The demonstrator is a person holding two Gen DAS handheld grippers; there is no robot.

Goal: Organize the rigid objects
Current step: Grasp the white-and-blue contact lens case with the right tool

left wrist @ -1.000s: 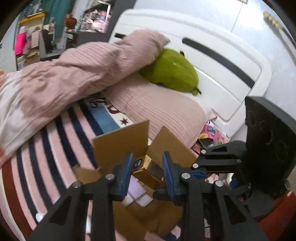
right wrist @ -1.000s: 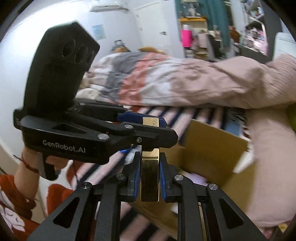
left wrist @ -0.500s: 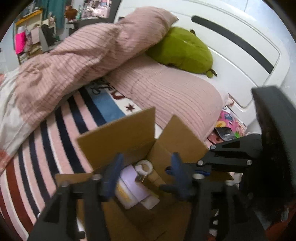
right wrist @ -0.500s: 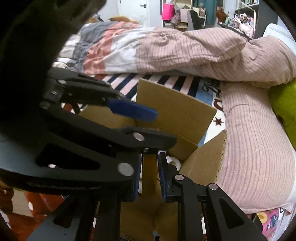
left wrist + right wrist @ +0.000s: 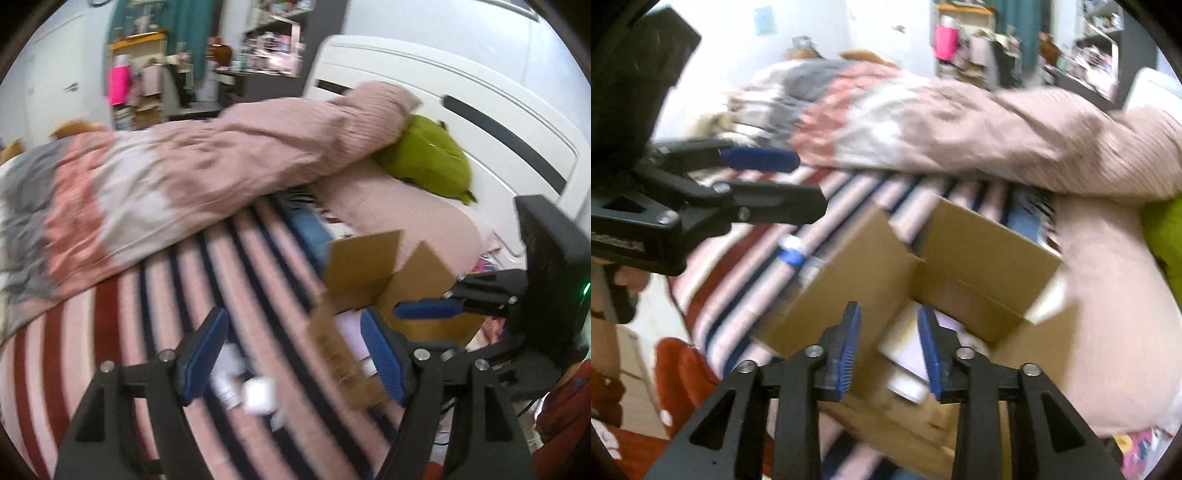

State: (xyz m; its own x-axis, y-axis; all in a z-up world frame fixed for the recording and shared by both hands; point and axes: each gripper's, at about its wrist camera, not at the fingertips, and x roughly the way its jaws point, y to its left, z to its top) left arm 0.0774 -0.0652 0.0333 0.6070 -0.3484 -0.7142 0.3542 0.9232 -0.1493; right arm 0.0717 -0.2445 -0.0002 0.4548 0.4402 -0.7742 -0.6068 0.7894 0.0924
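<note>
An open cardboard box (image 5: 964, 247) stands on the striped bed; it also shows in the left wrist view (image 5: 365, 273). Pale boxes (image 5: 916, 354) lie inside it. My right gripper (image 5: 892, 347) is open and empty just above the box opening. My left gripper (image 5: 291, 350) is wide open and empty over the striped sheet (image 5: 184, 295), left of the box. Small white objects (image 5: 255, 395) lie on the sheet between its fingers, blurred. A blue and white item (image 5: 792, 251) lies on the sheet left of the box. The gold box is out of sight.
A pink and grey duvet (image 5: 166, 177) is piled across the bed's far side. A green plush (image 5: 424, 155) rests on a pink pillow (image 5: 399, 206) by the white headboard (image 5: 480, 118). Shelves and clutter stand at the back.
My right gripper held the gold box and has let it go into the cardboard box, then opened. My left gripper has swung left off the box and opened wide.
</note>
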